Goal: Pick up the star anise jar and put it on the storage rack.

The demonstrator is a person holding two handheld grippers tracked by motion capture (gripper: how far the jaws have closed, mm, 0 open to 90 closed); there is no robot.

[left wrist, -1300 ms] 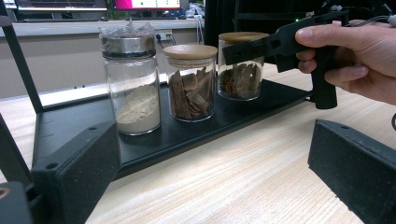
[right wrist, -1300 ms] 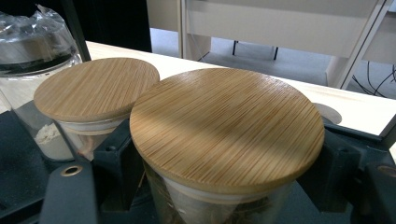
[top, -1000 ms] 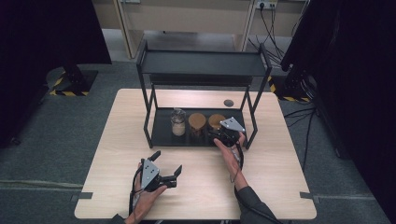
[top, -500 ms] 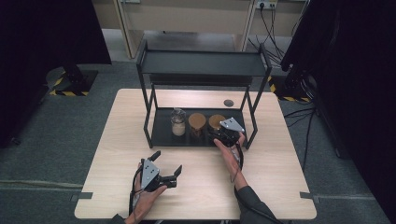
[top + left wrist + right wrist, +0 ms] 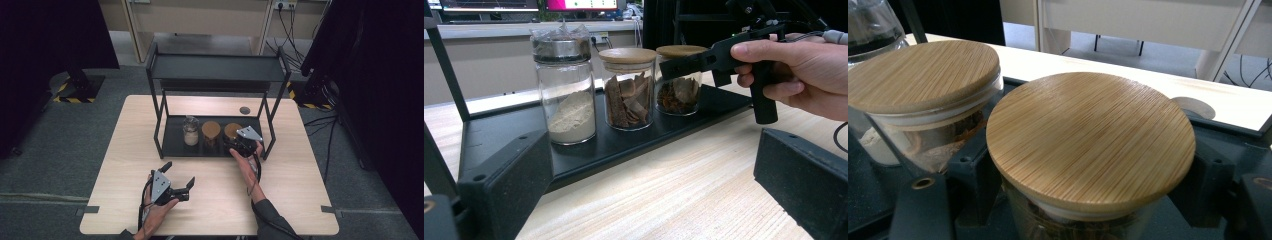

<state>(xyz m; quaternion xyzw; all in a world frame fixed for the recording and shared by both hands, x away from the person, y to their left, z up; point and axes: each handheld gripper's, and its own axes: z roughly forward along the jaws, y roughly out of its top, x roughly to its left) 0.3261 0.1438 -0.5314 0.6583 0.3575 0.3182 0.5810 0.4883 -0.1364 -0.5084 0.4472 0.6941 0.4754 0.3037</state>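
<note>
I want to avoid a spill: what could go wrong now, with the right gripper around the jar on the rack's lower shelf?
The right gripper has just been opening its jaws, with the right-hand spice jar between them, below the rim of its bamboo lid. Pulling back upward may catch that lid and lift it. The middle jar stands close beside; a sideways move could knock it.

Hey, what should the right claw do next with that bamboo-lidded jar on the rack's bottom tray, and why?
Probably open wider, then draw straight back. The right claw has just been opening its jaws with the right-end jar between them. The jar stands upright on the rack's bottom tray, so it looks placed. Whether the pads touch the glass is unclear.
</note>
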